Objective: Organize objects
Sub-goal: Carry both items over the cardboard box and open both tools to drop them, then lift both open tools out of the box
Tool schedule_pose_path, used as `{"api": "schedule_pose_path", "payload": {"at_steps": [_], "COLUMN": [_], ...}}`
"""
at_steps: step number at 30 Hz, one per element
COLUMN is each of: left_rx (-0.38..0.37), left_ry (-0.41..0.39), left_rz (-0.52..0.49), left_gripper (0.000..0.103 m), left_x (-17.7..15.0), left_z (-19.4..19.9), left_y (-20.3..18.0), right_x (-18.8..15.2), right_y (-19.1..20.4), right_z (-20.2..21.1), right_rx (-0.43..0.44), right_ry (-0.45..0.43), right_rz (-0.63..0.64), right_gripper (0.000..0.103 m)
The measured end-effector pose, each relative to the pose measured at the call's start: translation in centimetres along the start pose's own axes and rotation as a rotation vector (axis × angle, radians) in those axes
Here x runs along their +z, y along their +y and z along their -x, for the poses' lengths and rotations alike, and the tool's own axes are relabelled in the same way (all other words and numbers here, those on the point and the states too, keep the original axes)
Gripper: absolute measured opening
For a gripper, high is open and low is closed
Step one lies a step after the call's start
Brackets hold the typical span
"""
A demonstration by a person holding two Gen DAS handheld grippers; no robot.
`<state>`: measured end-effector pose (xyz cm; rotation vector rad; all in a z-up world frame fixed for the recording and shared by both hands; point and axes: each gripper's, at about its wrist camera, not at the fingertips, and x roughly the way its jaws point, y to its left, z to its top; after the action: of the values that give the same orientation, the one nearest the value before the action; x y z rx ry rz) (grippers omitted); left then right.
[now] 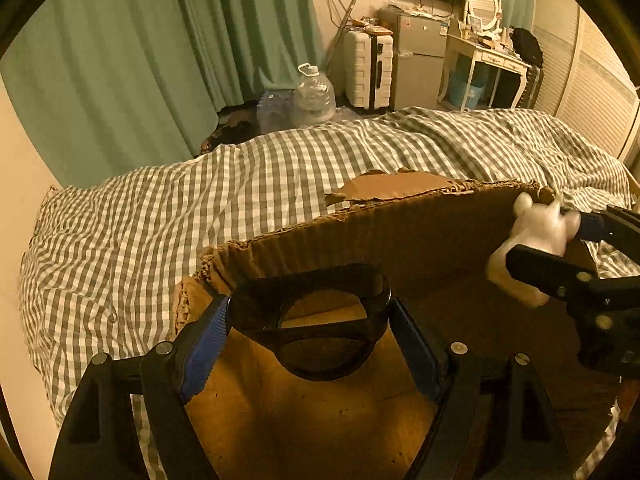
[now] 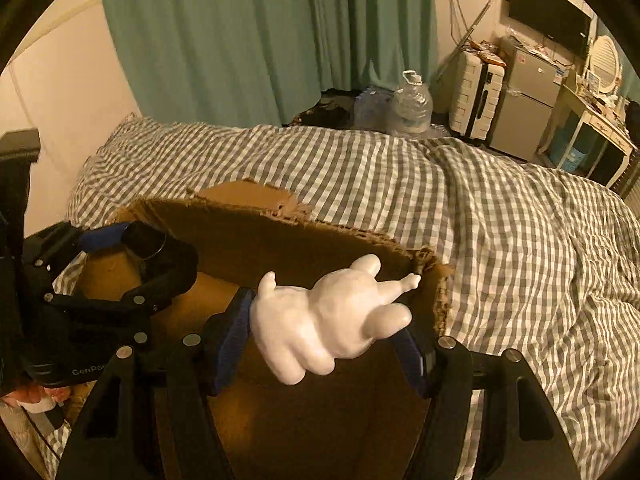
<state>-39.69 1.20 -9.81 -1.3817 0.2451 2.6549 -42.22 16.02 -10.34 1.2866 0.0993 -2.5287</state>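
left gripper grips black sunglasses over cardboard box | right gripper grips white toy figure over box | neither dropped in yet

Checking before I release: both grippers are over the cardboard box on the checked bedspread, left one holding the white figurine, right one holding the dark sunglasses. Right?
Swapped. The left gripper holds the dark sunglasses, per the left wrist view; the right gripper holds the white figurine, over the cardboard box.
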Motion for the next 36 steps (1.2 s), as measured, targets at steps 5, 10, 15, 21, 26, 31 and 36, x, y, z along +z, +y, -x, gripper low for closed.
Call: {"api": "schedule_pose_path", "payload": {"at_steps": [5,10,15,21,26,31,36], "left_rx": [0.053,0.094,0.088,0.06,0.038,0.033,0.042], "left_ry": [-0.048,-0.092,-0.131,-0.186,-0.247,-0.311,-0.362], "left_rz": [-0.008,-0.035,-0.024,0.008,0.021,0.04,0.052], "left_gripper": [0.096,0.096,0.098,0.098,0.099,0.1,0.101], "left_x": [0.0,0.3,0.4,0.1,-0.7,-2.1,-4.2], "left_z": [1.6,4.1,7.4,12.8,18.2,23.1,27.2], "left_y": [0.3,-0.3,-0.4,-0.9,-1.0,-0.6,-0.6], "right_x": [0.1,0.3,0.4,-0.1,-0.7,-1.9,-3.8], "right_y": [-0.4,-0.3,-0.3,0.2,1.1,2.8,4.7], "right_z": [1.6,3.9,7.1,12.5,18.0,23.4,27.7], "right_rx": [0.022,-0.016,-0.032,-0.078,-0.121,-0.174,-0.191], "right_ry": [-0.035,-0.074,-0.117,-0.18,-0.236,-0.298,-0.354], "right_rz": [-0.014,-0.012,-0.022,-0.027,-0.028,-0.015,0.001], "right_gripper": [0.078,0.088,0.089,0.092,0.092,0.096,0.099]}}
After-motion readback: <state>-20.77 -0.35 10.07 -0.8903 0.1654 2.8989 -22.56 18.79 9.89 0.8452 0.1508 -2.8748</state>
